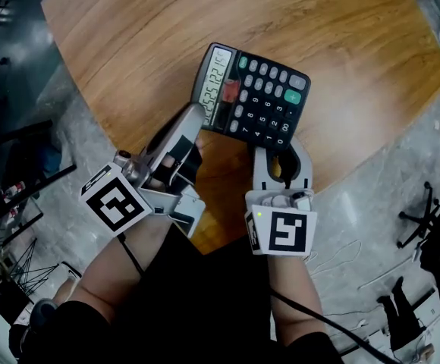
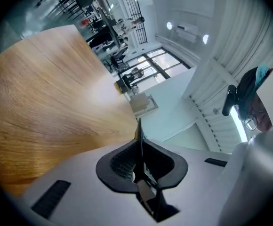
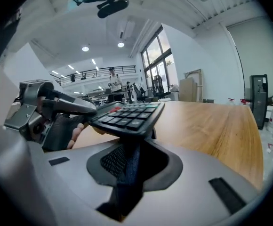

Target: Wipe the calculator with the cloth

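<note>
Calculator (image 1: 254,97) is held tilted over the near edge of the wooden surface (image 1: 114,36), its left edge clenched in our left tongs (image 1: 198,117). Our right tongs (image 1: 281,150) grasp the dark cloth (image 3: 126,173) just beneath the calculator's near edge.

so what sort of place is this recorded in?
Probably an open-plan office or lab hall: a wooden table, a wheeled chair base on the grey floor, a railed mezzanine and tall windows.

Bright open office.
Wooden desk (image 1: 341,44) at twelve o'clock; grey floor (image 1: 372,196) around; chair base (image 1: 419,217) at four o'clock.
</note>
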Motion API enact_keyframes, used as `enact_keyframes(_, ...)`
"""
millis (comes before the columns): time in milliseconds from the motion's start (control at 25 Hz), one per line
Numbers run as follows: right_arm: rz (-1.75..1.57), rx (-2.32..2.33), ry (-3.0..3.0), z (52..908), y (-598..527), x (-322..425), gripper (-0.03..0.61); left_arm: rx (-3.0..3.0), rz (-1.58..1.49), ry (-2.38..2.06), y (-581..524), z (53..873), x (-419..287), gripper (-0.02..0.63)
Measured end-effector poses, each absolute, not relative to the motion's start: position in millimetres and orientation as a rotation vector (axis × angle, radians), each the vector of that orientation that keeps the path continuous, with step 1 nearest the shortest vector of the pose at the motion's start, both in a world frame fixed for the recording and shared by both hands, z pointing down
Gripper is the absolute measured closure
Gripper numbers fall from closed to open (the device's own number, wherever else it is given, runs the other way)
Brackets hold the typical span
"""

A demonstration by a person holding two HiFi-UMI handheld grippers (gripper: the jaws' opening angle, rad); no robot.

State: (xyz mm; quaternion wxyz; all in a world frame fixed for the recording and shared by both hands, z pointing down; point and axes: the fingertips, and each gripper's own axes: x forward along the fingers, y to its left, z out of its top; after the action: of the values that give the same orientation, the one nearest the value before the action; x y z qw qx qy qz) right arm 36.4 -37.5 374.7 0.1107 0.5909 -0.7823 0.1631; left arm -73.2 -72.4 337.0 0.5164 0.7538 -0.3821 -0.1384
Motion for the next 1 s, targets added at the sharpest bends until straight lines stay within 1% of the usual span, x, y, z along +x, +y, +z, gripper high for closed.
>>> enact_keyframes(200,0.473,1.629,-2.401,373,-34,-8,0.506,1.788,-0.349,-0.897,-72,338,-72,0.568)
enact_keyframes(560,0.531,1.575,-2.42,376,-29,-23,0.506,1.808,-0.319,-0.929,-72,339,-74,0.568)
enact_keyframes(680,0.54,1.634,-2.393,373,-25,-5,0.506,1.823,-0.307,-0.961,-71,337,-76,0.568)
enact_keyframes(1000,0.46,1.936,-2.264,355,-29,95,0.506,1.82,-0.339,-0.993,-72,333,-75,0.569)
